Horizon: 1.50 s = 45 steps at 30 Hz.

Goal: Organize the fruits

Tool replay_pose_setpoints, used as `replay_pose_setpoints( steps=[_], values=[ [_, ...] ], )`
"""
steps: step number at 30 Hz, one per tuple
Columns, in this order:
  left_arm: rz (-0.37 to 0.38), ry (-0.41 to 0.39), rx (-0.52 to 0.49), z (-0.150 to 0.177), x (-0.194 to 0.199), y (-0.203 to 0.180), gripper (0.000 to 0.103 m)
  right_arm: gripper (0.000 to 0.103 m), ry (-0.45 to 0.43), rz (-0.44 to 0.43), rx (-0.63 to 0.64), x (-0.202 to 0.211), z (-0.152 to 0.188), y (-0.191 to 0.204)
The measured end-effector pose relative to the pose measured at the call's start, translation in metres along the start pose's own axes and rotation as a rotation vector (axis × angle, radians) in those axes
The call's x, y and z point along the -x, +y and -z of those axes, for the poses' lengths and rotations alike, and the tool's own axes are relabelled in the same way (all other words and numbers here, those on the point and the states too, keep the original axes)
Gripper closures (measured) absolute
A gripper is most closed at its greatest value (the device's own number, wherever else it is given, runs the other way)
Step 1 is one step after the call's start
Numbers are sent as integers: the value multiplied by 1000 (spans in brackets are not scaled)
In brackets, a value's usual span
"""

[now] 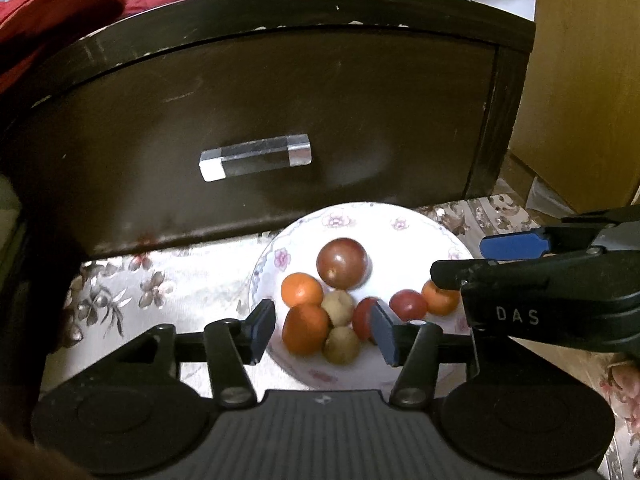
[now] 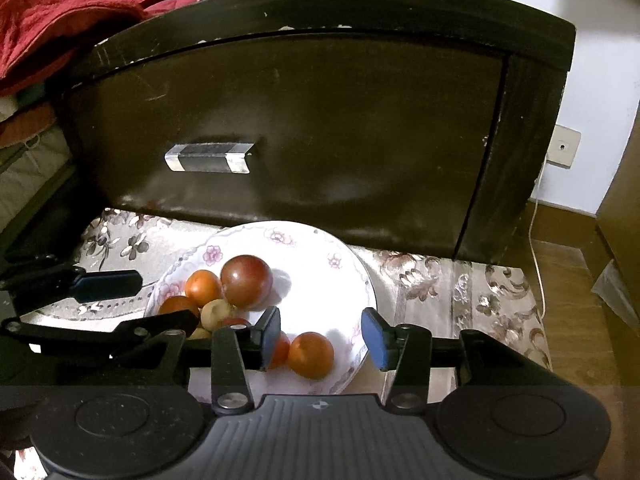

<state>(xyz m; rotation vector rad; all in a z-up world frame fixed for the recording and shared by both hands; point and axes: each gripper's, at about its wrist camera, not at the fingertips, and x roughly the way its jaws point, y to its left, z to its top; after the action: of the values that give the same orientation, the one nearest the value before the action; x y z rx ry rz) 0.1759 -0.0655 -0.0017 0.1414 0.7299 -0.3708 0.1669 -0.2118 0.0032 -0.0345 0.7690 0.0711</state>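
Note:
A white floral plate (image 1: 400,228) (image 2: 320,240) on a flowered cloth holds several fruits: a large dark red plum (image 1: 342,263) (image 2: 246,281), oranges (image 1: 301,289) (image 2: 311,354), small red fruits (image 1: 407,305) and tan ones (image 1: 341,345). My left gripper (image 1: 323,330) is open just above the plate's near side, its fingers either side of an orange (image 1: 305,329) and the tan fruits. My right gripper (image 2: 320,336) is open over the plate's right part, with an orange between its fingers. Each gripper shows in the other's view, the right gripper (image 1: 460,260) and the left gripper (image 2: 160,300).
A dark wooden drawer front (image 1: 280,120) (image 2: 300,120) with a clear bar handle (image 1: 255,157) (image 2: 210,157) stands right behind the plate. Red cloth (image 2: 48,24) lies on top at left. A yellow cabinet (image 1: 584,80) and a wall socket with cable (image 2: 562,147) are at right.

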Motion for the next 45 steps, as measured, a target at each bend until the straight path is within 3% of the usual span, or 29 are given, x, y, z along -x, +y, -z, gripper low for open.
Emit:
replay_pose_setpoints(
  steps=[7, 19, 30, 45],
  values=[
    [-21, 0, 31, 9, 11, 4, 41, 60, 3, 6, 24, 6, 7, 8],
    [-48, -15, 88, 17, 22, 7, 27, 59, -16, 2, 24, 21, 9, 14],
    [-95, -38, 103, 26, 31, 1, 1, 59, 0, 24, -5, 32, 21, 8],
    [-101, -75, 119, 41, 52, -11, 0, 55, 11, 38, -47, 56, 41, 3]
  ],
)
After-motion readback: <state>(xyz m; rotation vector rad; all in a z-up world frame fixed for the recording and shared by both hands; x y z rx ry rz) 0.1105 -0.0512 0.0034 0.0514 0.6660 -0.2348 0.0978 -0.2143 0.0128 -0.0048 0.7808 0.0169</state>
